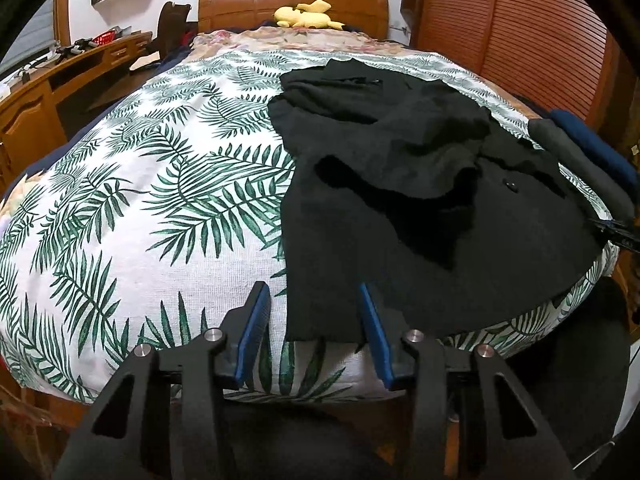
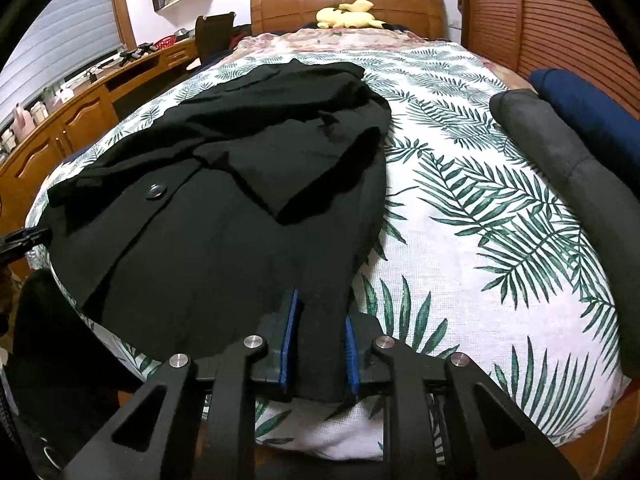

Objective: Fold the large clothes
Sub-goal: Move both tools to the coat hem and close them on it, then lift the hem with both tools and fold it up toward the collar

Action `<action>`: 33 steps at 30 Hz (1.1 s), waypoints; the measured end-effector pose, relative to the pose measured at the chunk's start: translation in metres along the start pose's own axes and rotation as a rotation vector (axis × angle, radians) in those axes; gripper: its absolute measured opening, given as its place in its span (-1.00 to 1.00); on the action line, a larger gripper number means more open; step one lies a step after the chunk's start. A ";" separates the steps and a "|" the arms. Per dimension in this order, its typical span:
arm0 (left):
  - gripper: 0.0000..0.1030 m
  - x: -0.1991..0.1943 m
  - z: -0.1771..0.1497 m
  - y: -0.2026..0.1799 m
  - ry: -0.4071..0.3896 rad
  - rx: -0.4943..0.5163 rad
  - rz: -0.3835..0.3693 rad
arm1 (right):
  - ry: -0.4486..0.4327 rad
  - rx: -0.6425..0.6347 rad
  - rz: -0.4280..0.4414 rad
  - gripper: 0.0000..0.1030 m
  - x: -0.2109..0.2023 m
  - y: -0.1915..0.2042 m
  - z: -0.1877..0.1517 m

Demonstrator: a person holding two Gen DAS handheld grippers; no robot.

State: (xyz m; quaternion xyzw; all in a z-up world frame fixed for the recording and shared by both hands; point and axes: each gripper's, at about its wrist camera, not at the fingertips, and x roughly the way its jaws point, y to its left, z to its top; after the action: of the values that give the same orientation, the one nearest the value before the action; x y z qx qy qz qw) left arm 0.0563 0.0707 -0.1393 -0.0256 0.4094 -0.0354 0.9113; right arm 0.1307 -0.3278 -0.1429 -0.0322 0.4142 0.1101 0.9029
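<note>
1. My left gripper [image 1: 314, 302] hovers at the foot of the bed [image 1: 140, 208], its blue-padded fingers [image 1: 256, 332] spread wide apart with nothing between them.
2. The near left corner of the black coat [image 1: 420, 208] hangs over the bed edge between those left fingers, but they are not touching it.
3. My right gripper [image 2: 320, 322] sits at the coat's other near corner; the hem [image 2: 320, 360] lies between its fingers [image 2: 290, 340], which stand only narrowly apart. I cannot tell whether they actually pinch the cloth.
4. The coat lies crumpled on the leaf-print bedspread [image 2: 480, 240], a sleeve folded across its middle and a dark button [image 2: 155, 190] showing on the front.
5. A grey folded garment [image 2: 560, 168] and a navy one [image 2: 588, 116] lie at the right edge of the bed, apart from the coat.
6. A yellow plush toy [image 1: 306, 16] rests by the wooden headboard [image 1: 248, 4].
</note>
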 end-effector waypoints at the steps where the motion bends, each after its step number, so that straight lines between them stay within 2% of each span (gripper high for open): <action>1: -0.65 0.000 0.000 0.000 0.002 -0.001 -0.020 | -0.001 -0.003 0.001 -0.66 -0.001 0.000 0.001; 2: -0.80 -0.001 0.001 0.000 0.005 -0.005 -0.025 | -0.005 -0.006 0.001 -0.72 -0.002 0.001 0.002; 4: -0.90 -0.007 0.004 -0.003 -0.005 0.005 -0.030 | -0.028 -0.012 0.013 -0.76 -0.008 0.003 0.006; 10: -0.91 -0.048 0.023 -0.002 -0.111 -0.005 -0.052 | -0.160 0.002 0.048 -0.81 -0.048 0.004 0.028; 18: -0.92 -0.110 0.048 0.006 -0.255 -0.023 -0.035 | -0.285 0.006 0.104 -0.83 -0.112 0.006 0.041; 25: -0.91 -0.180 0.057 0.003 -0.388 -0.001 -0.023 | -0.362 -0.059 0.097 -0.83 -0.186 0.017 0.032; 31: -0.91 -0.229 0.052 -0.003 -0.471 0.018 -0.016 | -0.425 -0.107 0.105 -0.83 -0.250 0.025 0.004; 33: -0.91 -0.236 0.051 -0.003 -0.486 0.022 -0.006 | -0.447 -0.119 0.118 -0.83 -0.260 0.024 -0.006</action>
State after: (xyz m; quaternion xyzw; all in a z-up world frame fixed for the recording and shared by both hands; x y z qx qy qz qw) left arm -0.0619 0.0887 0.0703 -0.0245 0.1778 -0.0352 0.9831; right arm -0.0441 -0.3501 0.0503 -0.0359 0.1979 0.1910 0.9608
